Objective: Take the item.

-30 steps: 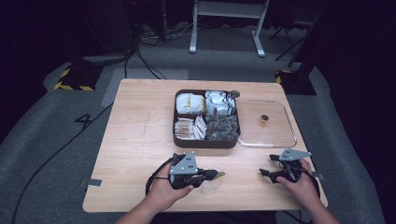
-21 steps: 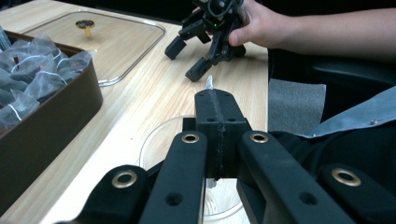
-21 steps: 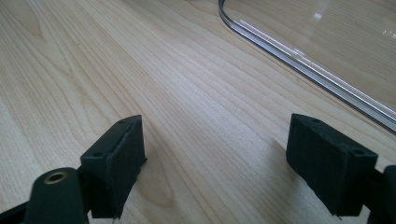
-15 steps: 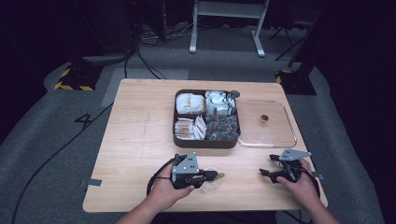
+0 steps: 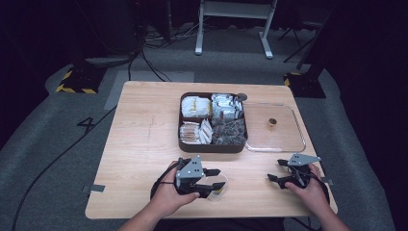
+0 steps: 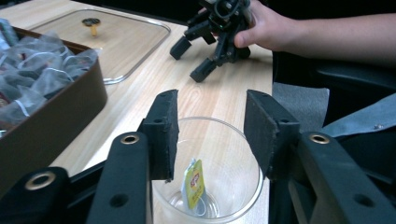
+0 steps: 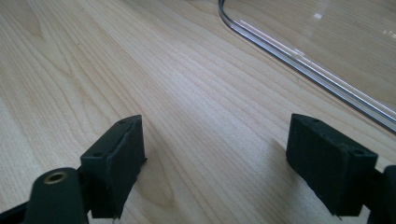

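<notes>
Down low, the left tongs (image 6: 212, 135) are hanging spread apart above a clear glass (image 6: 219, 186) with a tea bag (image 6: 195, 184) lying inside it, while the right tongs (image 5: 278, 179) are resting wide open on the desk (image 5: 139, 144), near the clear lid (image 5: 274, 129) lying beside the brown tea box (image 5: 211, 144).

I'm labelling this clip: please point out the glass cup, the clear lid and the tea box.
glass cup (image 6: 219, 140): left gripper view, far inner wall.
clear lid (image 5: 284, 137): high view, bare pane near its front.
tea box (image 5: 211, 146): high view, brown front wall.
</notes>
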Demonstrator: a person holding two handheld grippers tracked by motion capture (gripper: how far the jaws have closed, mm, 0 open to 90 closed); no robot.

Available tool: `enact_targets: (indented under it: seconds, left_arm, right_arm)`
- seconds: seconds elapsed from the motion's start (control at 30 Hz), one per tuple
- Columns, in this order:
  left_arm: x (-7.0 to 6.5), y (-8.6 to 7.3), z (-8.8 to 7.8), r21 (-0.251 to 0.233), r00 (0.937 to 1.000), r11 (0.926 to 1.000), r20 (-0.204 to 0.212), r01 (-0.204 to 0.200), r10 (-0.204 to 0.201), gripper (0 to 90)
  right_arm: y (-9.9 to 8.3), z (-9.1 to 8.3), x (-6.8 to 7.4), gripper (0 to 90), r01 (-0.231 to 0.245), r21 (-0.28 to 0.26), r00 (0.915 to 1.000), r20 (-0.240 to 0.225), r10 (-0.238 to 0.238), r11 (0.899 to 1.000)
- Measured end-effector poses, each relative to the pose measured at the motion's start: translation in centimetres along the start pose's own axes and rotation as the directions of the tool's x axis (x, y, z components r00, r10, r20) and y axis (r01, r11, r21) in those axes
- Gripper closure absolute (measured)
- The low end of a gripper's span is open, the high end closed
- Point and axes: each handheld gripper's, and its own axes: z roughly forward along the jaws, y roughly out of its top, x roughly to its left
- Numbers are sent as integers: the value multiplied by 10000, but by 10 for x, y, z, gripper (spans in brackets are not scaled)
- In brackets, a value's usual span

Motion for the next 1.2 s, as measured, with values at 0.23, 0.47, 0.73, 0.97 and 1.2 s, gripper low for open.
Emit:
enact_targets:
  seconds: [0.23,0.47,0.73,0.97,1.2]
  left_arm:
    - [6,4,-17,182,9962,9998,-866,32,-16,467]
    - [14,2,-36,716,9810,9970,-1935,304,-161,405]
    - [23,-7,-56,1224,9556,9895,-2921,774,-386,363]
    - [36,-23,-75,1551,9238,9798,-3782,1263,-592,337]
    - [49,-45,-91,1772,8962,9646,-4318,1955,-1023,318]
  right_arm:
    - [0,0,0,196,3,0,10000,1,-3,10000]
    - [0,0,0,196,-6,0,10000,-7,6,10000]
    - [0,0,0,196,-16,5,10000,-42,16,10000]
    - [0,0,0,196,-6,11,10000,-34,6,10000]
    - [0,0,0,196,-6,11,10000,-32,6,10000]
